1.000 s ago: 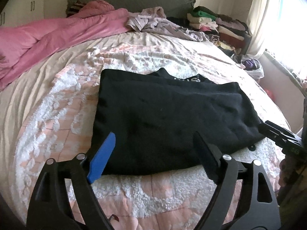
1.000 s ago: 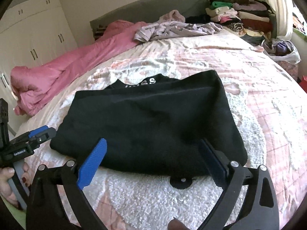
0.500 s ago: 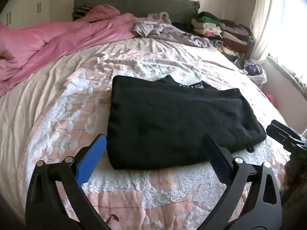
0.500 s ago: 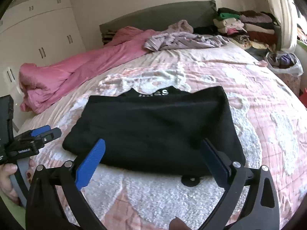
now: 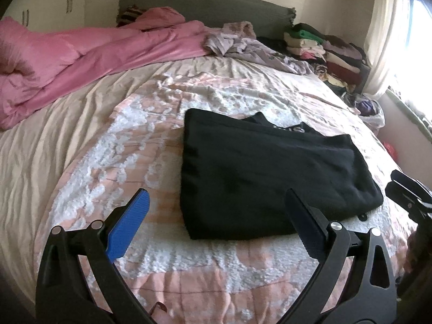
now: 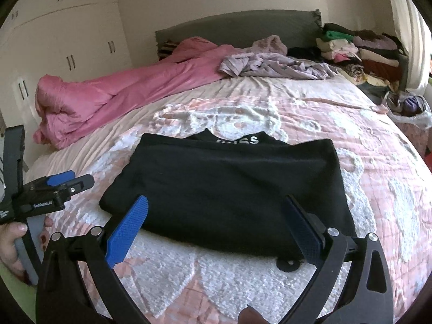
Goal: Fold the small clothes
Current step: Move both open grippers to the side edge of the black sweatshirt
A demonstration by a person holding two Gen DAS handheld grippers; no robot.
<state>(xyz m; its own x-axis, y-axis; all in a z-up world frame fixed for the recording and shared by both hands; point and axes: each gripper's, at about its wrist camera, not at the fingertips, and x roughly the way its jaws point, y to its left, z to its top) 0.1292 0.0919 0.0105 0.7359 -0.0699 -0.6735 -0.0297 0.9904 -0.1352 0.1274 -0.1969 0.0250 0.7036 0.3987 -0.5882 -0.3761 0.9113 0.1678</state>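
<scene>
Two tools up over the bed [image 5: 81,140], both spread wide with nothing between the pads. Left tool [image 5: 216,213] hanging short of the near edge of the folded black garment [image 5: 259,178], not touching it. Right tool [image 6: 218,216] same deal, parked over the near hem of that garment [image 6: 229,189], pads apart and clear of the cloth as far as visible. Garment folded into a rough rectangle, lying flat in the middle of the pink-and-white floral bedspread [image 6: 243,278], collar poking out at the far edge with white lettering [image 6: 243,141], only partly readable. Small black tab sticking out from under the near edge [image 6: 289,264], can't tell what. Left tool also visible at the left rim of the right wrist view [image 6: 70,183], gripped by a hand [image 6: 13,243]. Further back: rumpled pink duvet [image 6: 121,94], heap of lilac clothes [image 6: 275,66], stack of folded clothes [image 6: 359,54] by the grey headboard [image 6: 229,29], white wardrobe [image 6: 67,40] off to the left.
</scene>
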